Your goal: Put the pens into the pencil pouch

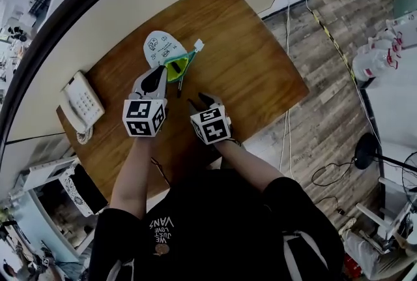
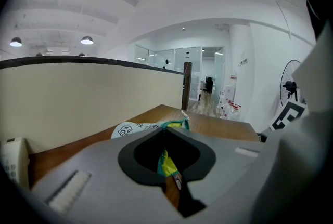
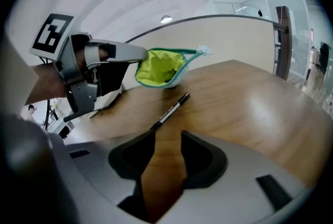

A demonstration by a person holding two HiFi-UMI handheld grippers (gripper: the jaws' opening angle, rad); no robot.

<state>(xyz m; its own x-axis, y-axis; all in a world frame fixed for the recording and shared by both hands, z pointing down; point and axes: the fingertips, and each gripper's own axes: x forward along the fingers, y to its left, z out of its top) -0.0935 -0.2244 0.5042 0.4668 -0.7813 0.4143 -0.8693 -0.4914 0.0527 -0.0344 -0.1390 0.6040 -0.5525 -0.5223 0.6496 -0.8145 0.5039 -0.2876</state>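
Item 1: white fabric pencil pouch with printed cartoon figures, teal zip and yellow-green lining. It lies on the brown wooden surface towards the far edge, its mouth gaping towards the right gripper view. A small white zip pull sticks out at the mouth's far end.

Item 2: left gripper. Its jaws are clenched on the near rim of the pouch mouth. In the left gripper view the teal zip edge and yellow-green lining sit pinched between them. The rim is lifted clear of the surface, holding the mouth open.

Item 3: slim black pen with a pale band on its barrel. It lies flat on the surface, just below the pouch mouth, outside the pouch and pointing roughly at it.

Item 4: right gripper. Its jaws stand apart with only bare wood showing between them. The pen lies just ahead of the jaw tips, not touching them, with the pouch mouth beyond it.

Item 5: white desk telephone with coiled cord, at the left end of the surface, well apart from the pouch.
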